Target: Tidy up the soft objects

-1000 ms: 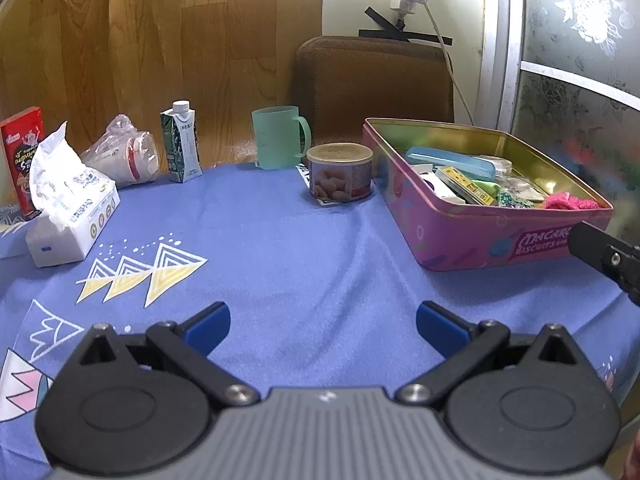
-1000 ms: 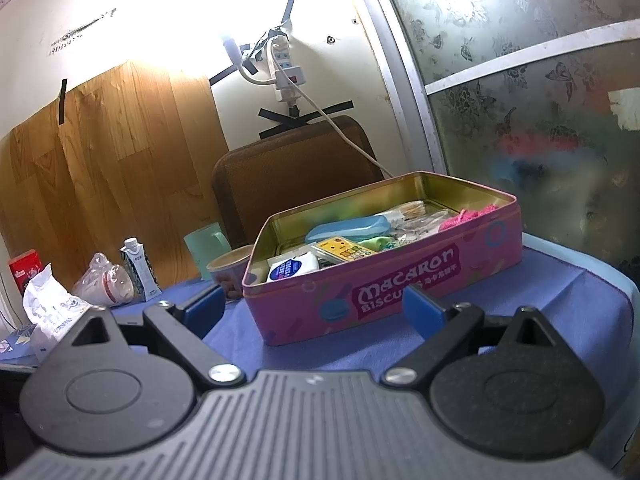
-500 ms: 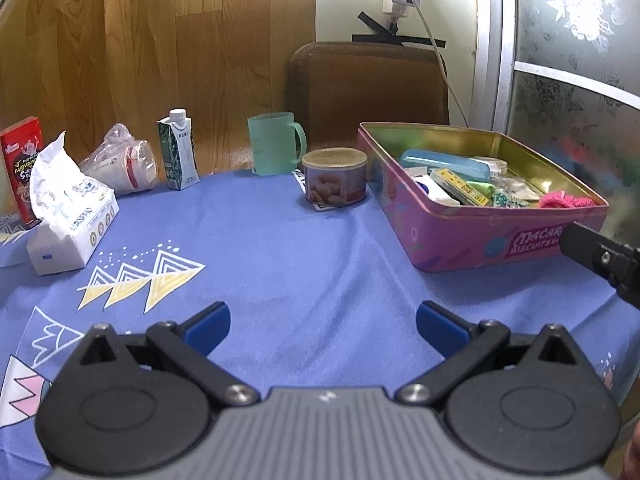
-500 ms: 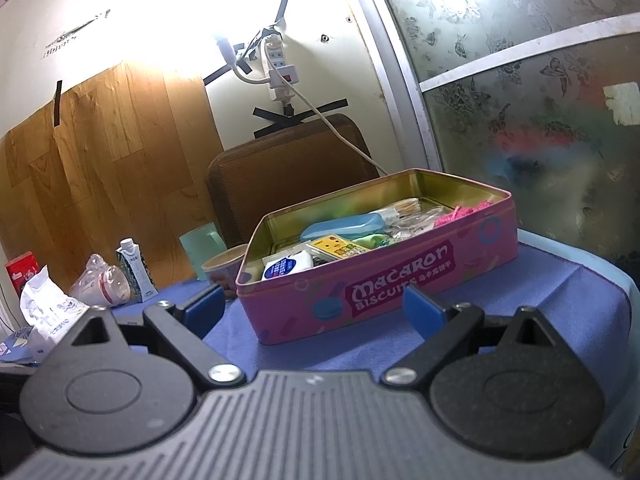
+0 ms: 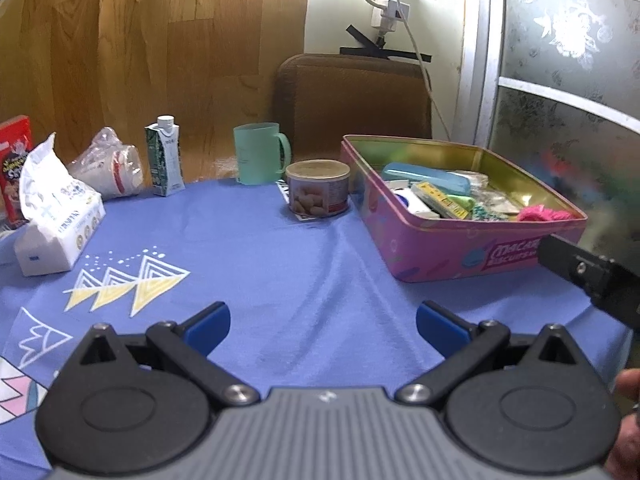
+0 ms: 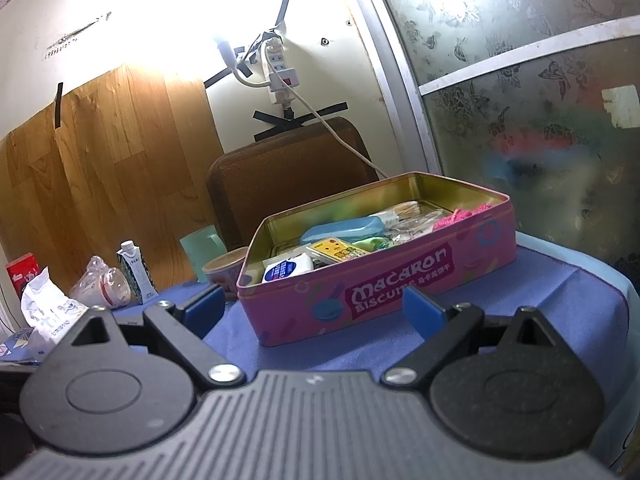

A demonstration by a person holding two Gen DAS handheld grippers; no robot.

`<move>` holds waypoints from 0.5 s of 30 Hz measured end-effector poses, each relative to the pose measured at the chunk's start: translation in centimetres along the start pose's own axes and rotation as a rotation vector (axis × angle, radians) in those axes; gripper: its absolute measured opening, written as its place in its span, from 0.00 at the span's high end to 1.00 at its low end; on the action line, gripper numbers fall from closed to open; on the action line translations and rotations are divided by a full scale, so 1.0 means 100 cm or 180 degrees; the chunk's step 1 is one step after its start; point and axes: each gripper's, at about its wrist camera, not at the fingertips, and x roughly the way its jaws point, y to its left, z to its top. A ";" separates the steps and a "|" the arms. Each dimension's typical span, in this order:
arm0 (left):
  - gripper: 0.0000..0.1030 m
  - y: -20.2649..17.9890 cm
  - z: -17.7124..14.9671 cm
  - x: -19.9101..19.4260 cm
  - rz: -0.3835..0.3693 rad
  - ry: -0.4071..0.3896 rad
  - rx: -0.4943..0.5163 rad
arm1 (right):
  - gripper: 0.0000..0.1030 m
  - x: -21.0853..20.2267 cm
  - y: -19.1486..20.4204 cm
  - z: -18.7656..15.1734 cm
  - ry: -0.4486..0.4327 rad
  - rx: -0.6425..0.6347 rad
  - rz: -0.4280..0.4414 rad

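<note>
On the surface (image 5: 280,264), pink tin (image 5: 448,256) already packed w/ items; tissue pack (image 5: 56,224) left out; both tongs (image 5: 322,322) (image 6: 310,310) wide, empty.

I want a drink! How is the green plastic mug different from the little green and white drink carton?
The green plastic mug is round, plain, open-topped and has a side handle. The green and white drink carton is boxy, patterned, handleless and closed with a white cap. Both stand upright on the blue tablecloth.
</note>
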 end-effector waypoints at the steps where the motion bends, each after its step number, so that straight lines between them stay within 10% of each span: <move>1: 0.00 -0.001 0.000 0.000 0.0001 0.0001 -0.0001 | 0.06 0.000 0.000 0.000 0.0004 0.0005 0.0003; 15: 0.00 -0.033 0.047 0.013 0.0046 0.0297 0.0482 | 0.06 0.000 -0.008 0.040 0.0107 -0.0216 0.0061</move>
